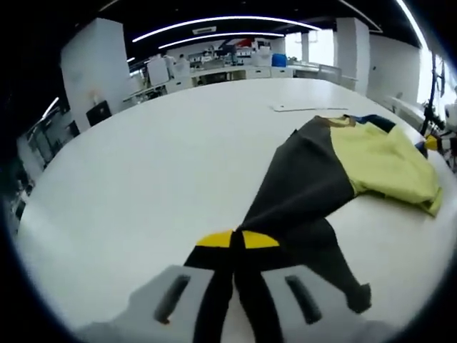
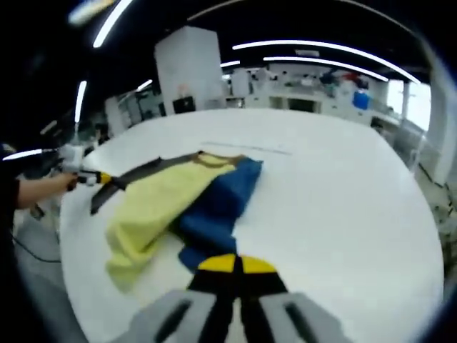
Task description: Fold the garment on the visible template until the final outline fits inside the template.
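A garment in black, yellow and blue panels lies stretched across the white table [image 1: 143,186]. In the left gripper view its black part [image 1: 300,193] runs from the yellow panel [image 1: 385,161] down into my left gripper [image 1: 236,240], which is shut on the black cloth. In the right gripper view the blue panel [image 2: 218,204] leads to my right gripper [image 2: 235,264], shut on its near edge, with the yellow panel [image 2: 153,207] beside it. The left gripper [image 2: 93,177] also appears at the far left of that view. The template [image 1: 307,108] is a thin flat sheet beyond the garment.
A person's hand [image 2: 43,189] holds the left gripper at the table's edge. White pillars [image 2: 189,68] and lab benches [image 1: 235,68] stand behind the table. The table's right edge [image 2: 421,236] drops off near the right gripper.
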A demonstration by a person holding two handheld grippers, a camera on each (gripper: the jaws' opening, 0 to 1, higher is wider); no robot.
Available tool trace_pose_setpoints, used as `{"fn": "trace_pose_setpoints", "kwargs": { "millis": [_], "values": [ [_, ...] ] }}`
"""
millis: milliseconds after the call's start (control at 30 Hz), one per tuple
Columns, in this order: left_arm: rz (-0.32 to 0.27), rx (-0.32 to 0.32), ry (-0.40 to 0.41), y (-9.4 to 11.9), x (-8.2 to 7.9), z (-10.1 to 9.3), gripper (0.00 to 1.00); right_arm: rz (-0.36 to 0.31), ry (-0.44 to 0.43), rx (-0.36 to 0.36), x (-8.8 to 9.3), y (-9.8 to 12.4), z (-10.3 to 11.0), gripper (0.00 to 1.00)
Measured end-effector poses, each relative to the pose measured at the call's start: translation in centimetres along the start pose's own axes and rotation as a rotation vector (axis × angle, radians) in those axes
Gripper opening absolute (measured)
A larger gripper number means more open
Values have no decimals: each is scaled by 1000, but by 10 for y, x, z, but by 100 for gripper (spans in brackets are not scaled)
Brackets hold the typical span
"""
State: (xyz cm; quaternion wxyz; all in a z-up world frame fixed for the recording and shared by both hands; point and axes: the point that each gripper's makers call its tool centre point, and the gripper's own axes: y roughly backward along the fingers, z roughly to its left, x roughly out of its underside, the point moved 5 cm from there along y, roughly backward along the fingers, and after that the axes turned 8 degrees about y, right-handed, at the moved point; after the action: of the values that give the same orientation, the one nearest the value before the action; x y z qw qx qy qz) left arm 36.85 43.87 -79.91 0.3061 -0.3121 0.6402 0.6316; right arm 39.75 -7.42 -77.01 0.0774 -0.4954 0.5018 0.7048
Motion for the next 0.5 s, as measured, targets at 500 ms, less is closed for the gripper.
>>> {"fn": "trace_pose_setpoints", "kwargs": {
  "millis": [500],
  "values": [
    [-33, -24, 97, -1, -11, 26, 0, 142, 63, 167, 30, 23, -43, 0]
  ]
}}
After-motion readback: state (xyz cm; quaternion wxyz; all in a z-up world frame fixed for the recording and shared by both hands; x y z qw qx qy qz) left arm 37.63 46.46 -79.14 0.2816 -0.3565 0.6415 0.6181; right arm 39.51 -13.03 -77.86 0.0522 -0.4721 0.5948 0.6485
